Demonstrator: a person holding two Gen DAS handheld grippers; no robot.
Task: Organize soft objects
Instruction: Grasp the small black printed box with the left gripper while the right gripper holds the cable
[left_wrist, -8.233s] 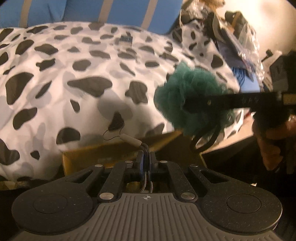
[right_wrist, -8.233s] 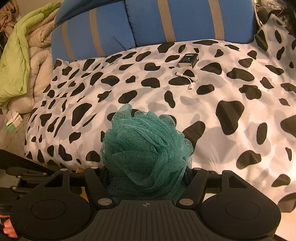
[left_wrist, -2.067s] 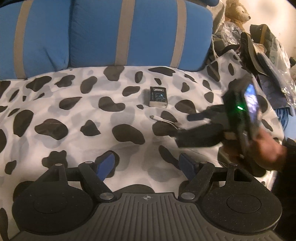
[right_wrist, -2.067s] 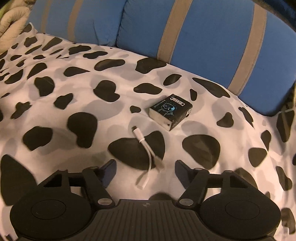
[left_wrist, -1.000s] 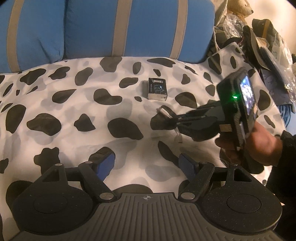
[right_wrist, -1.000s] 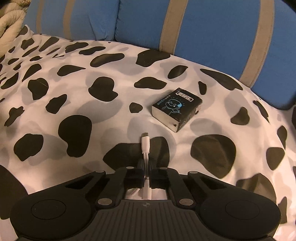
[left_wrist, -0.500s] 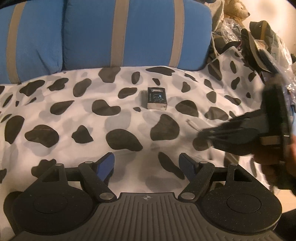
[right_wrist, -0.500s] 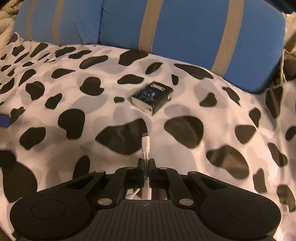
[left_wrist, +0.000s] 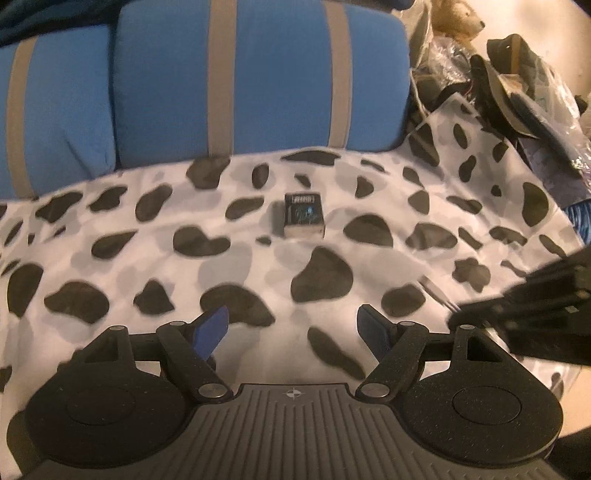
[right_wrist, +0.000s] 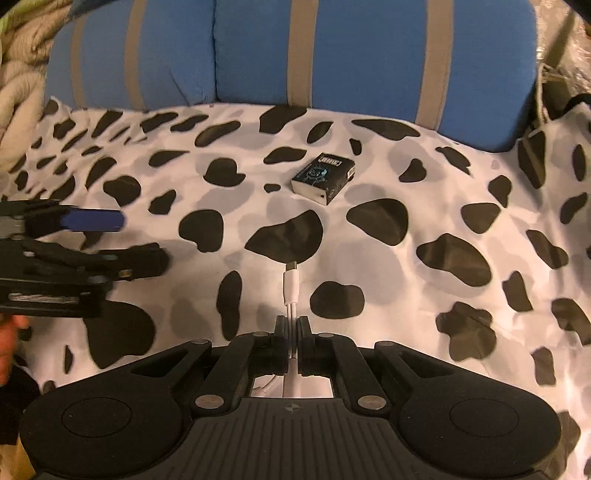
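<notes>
Right tool (right_wrist: 291, 325) clenched on short white adapter cable (right_wrist: 290, 284), mid-cord; light, limp, plug end droops. Left tool (left_wrist: 291, 328) released, empty, over cow-print bedspread (left_wrist: 110, 221).

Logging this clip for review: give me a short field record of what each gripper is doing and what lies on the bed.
surface: spotted bedspread
left gripper: open, empty, above the bedspread
right gripper: shut on the white cable
cable: plug end sticks out past the fingertips
small dark box: lying on the bedspread, apart from both grippers
behind: blue pillows
</notes>
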